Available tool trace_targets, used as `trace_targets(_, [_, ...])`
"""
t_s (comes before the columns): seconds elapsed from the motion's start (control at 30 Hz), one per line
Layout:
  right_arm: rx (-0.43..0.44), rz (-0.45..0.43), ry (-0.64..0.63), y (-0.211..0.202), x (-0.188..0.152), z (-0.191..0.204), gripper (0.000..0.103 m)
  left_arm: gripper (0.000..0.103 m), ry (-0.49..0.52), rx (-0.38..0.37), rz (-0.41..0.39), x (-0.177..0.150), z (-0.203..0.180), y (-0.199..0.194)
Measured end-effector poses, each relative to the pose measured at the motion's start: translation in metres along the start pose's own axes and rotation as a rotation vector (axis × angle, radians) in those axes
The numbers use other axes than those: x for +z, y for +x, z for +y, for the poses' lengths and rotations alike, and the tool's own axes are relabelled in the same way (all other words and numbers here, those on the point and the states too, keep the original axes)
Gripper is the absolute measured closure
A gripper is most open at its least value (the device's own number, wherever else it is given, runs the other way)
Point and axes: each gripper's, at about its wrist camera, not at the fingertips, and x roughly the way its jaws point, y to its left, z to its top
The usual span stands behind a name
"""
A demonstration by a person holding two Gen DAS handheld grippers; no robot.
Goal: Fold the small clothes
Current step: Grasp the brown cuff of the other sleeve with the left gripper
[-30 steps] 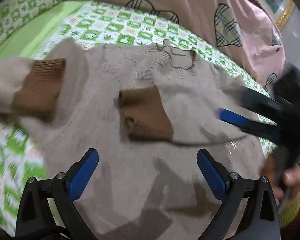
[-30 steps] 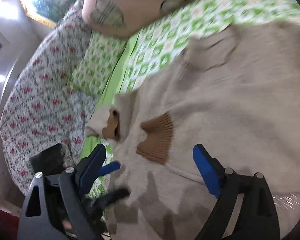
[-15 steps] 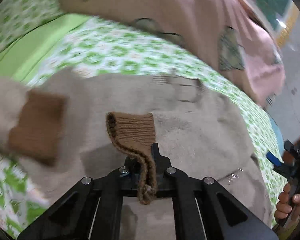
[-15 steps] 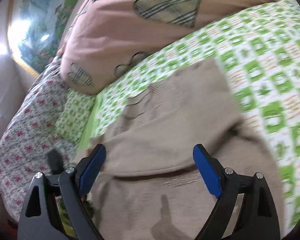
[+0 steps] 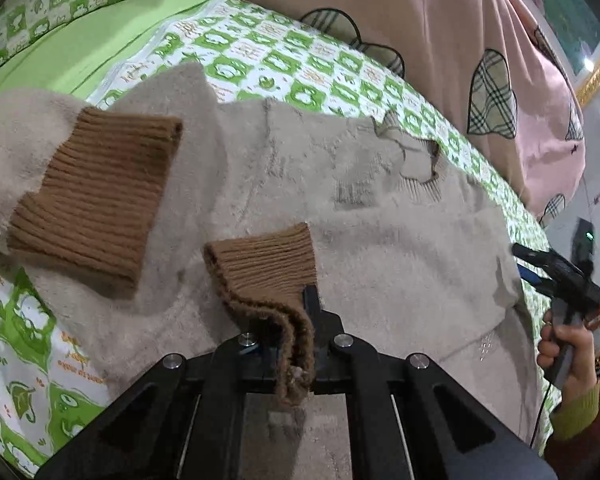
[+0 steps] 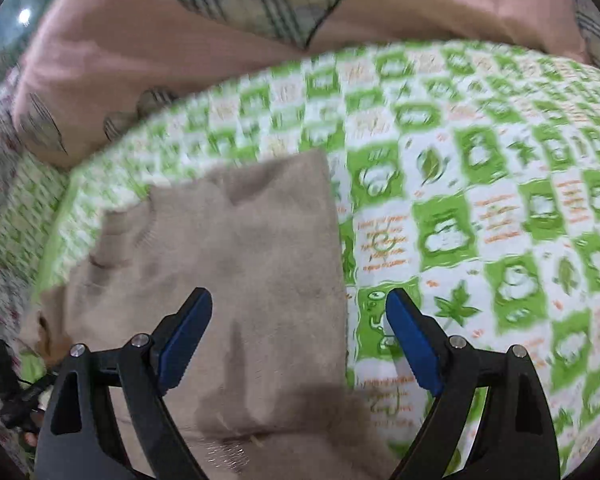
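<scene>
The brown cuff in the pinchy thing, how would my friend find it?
Find the fuzzy beige sweater spread on the green checked bedsheet. Two ribbed brown cuffs lie on it. Yours is the near cuff, pinched in the left gripper; the other cuff lies flat and untouched further left.

Black gripper (image 6: 298,340) frames, blue pads (image 6: 410,340), silver screws.

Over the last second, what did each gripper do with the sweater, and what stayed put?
The left gripper, open over the beige sweater a second ago, shut on the brown cuff of the folded-in sleeve and now lifts its edge. The right gripper swung away from the cuffs to the sweater's right edge, jaws open throughout. The other cuff and the checked sheet stayed as they were.
</scene>
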Motion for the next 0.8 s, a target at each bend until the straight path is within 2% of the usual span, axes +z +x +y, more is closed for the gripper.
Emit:
trace_targets(0.03, [-0.016,0.033,-0.019,0.010,-0.002,0.001,0.032,0.097,0.004,0.002,0.004,-0.001,-0.001,0.001])
trace_targets(0.07, [-0.048,0.065,-0.044,0.019,-0.004,0.003,0.072,0.097,0.008,0.001,0.007,-0.001,-0.002,0.001])
trace_targets(0.1, [-0.056,0.056,-0.066,0.018,-0.005,0.005,0.089,0.097,0.017,0.006,0.006,0.000,-0.004,0.001])
trace_targets(0.17, [-0.056,0.023,-0.080,0.007,-0.002,0.008,0.094,0.097,0.044,0.014,-0.011,0.003,-0.011,-0.004])
trace_targets(0.23, [-0.063,-0.024,-0.067,-0.006,0.002,0.006,0.094,0.097,0.051,0.032,-0.016,0.002,-0.010,-0.006])
trace_targets(0.3, [-0.063,0.020,-0.055,0.004,0.003,0.002,0.094,0.097,0.052,0.059,0.009,-0.001,-0.004,0.002])
trace_targets(0.33, [-0.072,0.035,-0.047,0.010,0.001,0.000,0.094,0.096,0.046,0.043,0.008,-0.003,-0.001,0.002])
trace_targets(0.43, [-0.072,0.010,-0.021,0.006,-0.003,-0.005,0.076,0.090,0.068,0.050,0.007,-0.005,-0.001,-0.009])
trace_targets(0.47, [-0.092,0.005,0.004,-0.001,-0.005,-0.006,0.058,0.089,0.073,0.056,0.006,-0.007,0.000,-0.013])
trace_targets(0.5, [-0.098,-0.004,0.026,-0.008,-0.008,-0.009,0.049,0.089,0.079,0.057,0.007,-0.009,0.002,-0.019])
trace_targets(0.6, [0.003,-0.068,0.060,-0.038,-0.024,-0.006,0.048,0.087,0.124,0.109,-0.012,-0.022,0.005,-0.042])
trace_targets(0.67, [0.056,-0.075,0.056,-0.053,-0.039,0.001,0.048,0.085,0.166,0.146,-0.037,-0.030,0.004,-0.060])
trace_targets(0.7, [0.103,-0.066,0.051,-0.059,-0.051,0.007,0.047,0.077,0.178,0.162,-0.051,-0.032,0.004,-0.067])
trace_targets(0.73, [0.136,-0.054,0.053,-0.060,-0.061,0.013,0.047,0.059,0.189,0.184,-0.078,-0.033,0.003,-0.076])
trace_targets(0.77, [0.154,-0.046,0.055,-0.058,-0.066,0.019,0.047,0.046,0.197,0.207,-0.112,-0.032,0.003,-0.086])
trace_targets(0.8, [0.176,-0.031,0.056,-0.058,-0.077,0.026,0.047,0.028,0.203,0.231,-0.150,-0.030,0.002,-0.095])
